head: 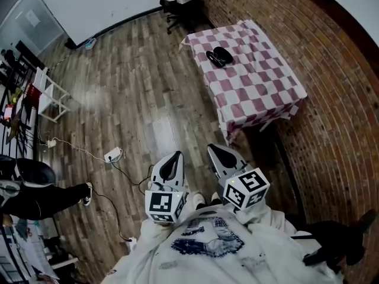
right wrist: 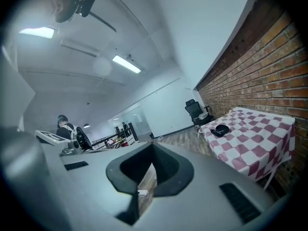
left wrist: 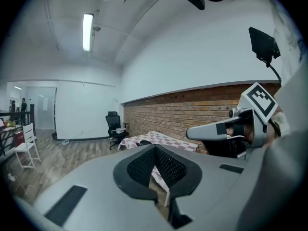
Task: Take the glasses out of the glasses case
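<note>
**A:** Where's the glasses case?

**B:** The dark glasses case (head: 219, 57) lies on the checked cloth of the table (head: 266, 99), toward its far end and well apart from both my grippers. It's too small for me to tell whether the glasses show.

**A:** And the table?

**B:** It stands beside the brick wall (head: 337, 81) on the wooden floor (head: 136, 87), with a black office chair (head: 177, 7) beyond it.

**A:** Your grippers?

**B:** My left gripper (head: 174, 157) and my right gripper (head: 214, 149) hover side by side just in front of my chest, over the floor, pointing toward the table. Both are clenched, with the jaw tips pressed together and nothing between them.

**A:** Anything else nearby?

**B:** A white power strip (head: 112, 154) with its cable lies on the floor off to my left.
</note>
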Tool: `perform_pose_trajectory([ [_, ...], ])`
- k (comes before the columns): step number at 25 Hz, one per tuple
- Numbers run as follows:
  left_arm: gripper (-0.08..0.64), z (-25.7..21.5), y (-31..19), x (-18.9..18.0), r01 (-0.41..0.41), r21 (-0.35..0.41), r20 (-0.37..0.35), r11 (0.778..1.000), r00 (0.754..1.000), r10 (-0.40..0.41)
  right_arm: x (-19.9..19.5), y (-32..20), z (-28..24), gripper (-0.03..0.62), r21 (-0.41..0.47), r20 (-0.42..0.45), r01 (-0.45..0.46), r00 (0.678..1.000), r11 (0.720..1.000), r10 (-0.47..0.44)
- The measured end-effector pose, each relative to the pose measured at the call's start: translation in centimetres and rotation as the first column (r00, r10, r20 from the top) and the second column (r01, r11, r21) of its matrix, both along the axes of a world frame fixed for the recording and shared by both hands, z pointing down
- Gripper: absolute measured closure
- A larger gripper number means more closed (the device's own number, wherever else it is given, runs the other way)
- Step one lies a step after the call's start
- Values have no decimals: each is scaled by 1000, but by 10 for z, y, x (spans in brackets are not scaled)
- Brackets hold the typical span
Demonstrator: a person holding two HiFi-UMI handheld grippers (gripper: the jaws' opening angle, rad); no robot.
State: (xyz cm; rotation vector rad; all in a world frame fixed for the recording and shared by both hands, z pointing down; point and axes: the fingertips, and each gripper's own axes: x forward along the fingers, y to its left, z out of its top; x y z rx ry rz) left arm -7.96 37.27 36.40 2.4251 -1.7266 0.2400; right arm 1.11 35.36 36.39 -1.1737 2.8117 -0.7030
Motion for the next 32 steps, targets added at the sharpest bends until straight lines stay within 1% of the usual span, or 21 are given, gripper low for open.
perform_pose_trajectory([
  [5, 551, -4, -10, 36, -16, 37, 22, 999, 1000, 15, 39, -5, 0, 578, 16, 24, -28, 999, 999, 28],
  [10, 551, 7, -19, 64, -67, 4, 24, 998, 997, 67, 62, -15, 21, 578, -48, 59, -51, 997, 998, 54],
  [13, 551, 14, -31, 67, -74, 3, 28, 997, 997, 74, 64, -24, 29, 578, -47, 56, -50, 997, 998, 53],
  [17, 551, 26, -54, 57, -77, -9, 15, 997, 997, 78, 56, -43, 35, 578, -41, 42, -57, 997, 998, 59],
  [21, 551, 32, -90, 42, -99, -19, 11, 995, 995, 100, 41, -80, 37, 578, -36, 27, -84, 996, 996, 85],
  [23, 551, 32, -112, 28, -101, -20, 16, 995, 995, 101, 28, -101, 37, 578, -37, 19, -89, 996, 995, 90],
  [27, 551, 31, -156, -5, -114, 6, 6, 993, 993, 114, -6, -141, 39, 578, -47, 6, -87, 996, 995, 87],
  [29, 551, 31, -175, -24, -109, 12, 8, 994, 994, 109, -24, -158, 40, 578, -53, -4, -80, 997, 995, 80],
  [32, 551, 33, -200, -49, -91, 6, -12, 996, 996, 91, -48, -179, 43, 578, -64, -29, -62, 998, 996, 60],
])
